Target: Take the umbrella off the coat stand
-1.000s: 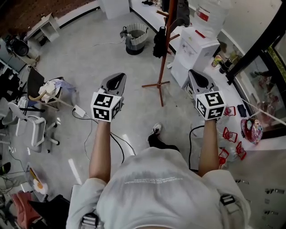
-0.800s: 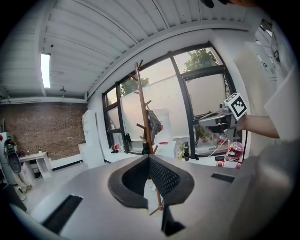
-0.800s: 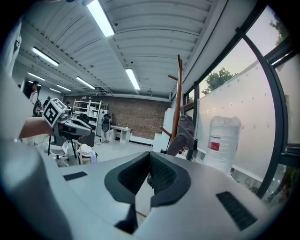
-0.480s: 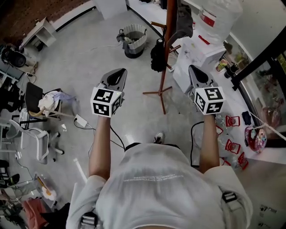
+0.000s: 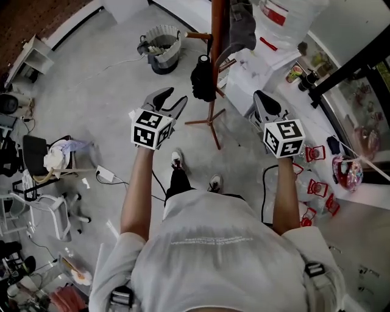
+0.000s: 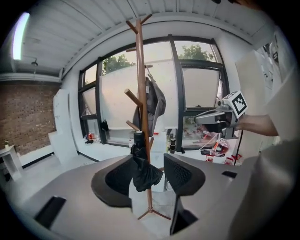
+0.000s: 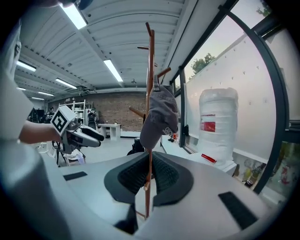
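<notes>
A black folded umbrella hangs from a low peg of the brown wooden coat stand. In the left gripper view the umbrella shows between the jaws but farther off, untouched. My left gripper points at it from the left; its jaws are opening, with nothing held. My right gripper is to the right of the stand. Its jaws are drawn together to a thin slit with nothing gripped, and the pole shows through that slit. A grey cap hangs higher on the stand.
A water dispenser with a big bottle stands just right of the stand. A grey bin sits behind it on the floor. An office chair and cables lie to the left. Red clips lie along the window ledge.
Both grippers moved forward toward the coat stand as the person stepped closer. The left gripper's jaws went from shut to spread apart. The right gripper's jaws look unchanged.
</notes>
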The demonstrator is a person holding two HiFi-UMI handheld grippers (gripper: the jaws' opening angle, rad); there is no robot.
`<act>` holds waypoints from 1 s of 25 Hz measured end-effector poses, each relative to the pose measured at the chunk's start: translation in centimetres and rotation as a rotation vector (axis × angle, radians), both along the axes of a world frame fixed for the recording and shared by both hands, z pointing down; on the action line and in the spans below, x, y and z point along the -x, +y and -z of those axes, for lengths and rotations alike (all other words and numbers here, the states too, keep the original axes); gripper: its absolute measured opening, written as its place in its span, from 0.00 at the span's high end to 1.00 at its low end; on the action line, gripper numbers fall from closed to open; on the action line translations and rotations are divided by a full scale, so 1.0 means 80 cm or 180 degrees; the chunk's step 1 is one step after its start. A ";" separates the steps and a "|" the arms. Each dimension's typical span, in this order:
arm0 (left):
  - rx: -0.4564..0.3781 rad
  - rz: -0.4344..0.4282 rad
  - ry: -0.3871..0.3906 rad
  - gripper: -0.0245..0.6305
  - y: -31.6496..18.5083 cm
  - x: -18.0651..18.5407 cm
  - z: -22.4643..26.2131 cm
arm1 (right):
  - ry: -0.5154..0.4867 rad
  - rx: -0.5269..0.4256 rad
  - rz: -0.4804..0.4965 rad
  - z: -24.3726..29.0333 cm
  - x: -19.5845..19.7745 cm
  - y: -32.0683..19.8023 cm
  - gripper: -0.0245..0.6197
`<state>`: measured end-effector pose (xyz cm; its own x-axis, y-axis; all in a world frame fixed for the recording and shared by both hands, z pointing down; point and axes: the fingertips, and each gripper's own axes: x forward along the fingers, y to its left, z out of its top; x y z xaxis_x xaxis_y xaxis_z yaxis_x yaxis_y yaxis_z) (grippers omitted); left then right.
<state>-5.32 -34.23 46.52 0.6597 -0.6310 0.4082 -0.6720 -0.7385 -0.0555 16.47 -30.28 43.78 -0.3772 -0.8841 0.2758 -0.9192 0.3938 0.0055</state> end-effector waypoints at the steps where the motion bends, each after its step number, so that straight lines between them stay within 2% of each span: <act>1: 0.0042 -0.0097 0.0001 0.61 -0.010 -0.007 -0.010 | 0.0011 0.0033 -0.0046 -0.005 -0.001 -0.005 0.92; 6: 0.0213 -0.0600 -0.0040 0.46 -0.059 -0.041 -0.057 | 0.0052 0.0168 -0.0316 -0.021 0.004 -0.032 0.92; 12: 0.0403 -0.1160 -0.0131 0.39 -0.112 -0.072 -0.107 | 0.0094 0.0259 -0.0702 -0.027 0.012 -0.059 0.92; 18: 0.0619 -0.1711 -0.0270 0.37 -0.130 -0.104 -0.162 | 0.0152 0.0377 -0.1097 -0.042 0.018 -0.055 0.93; 25: 0.0763 -0.1950 -0.0343 0.37 -0.139 -0.131 -0.199 | 0.0085 0.0463 -0.1558 -0.056 0.005 -0.027 0.92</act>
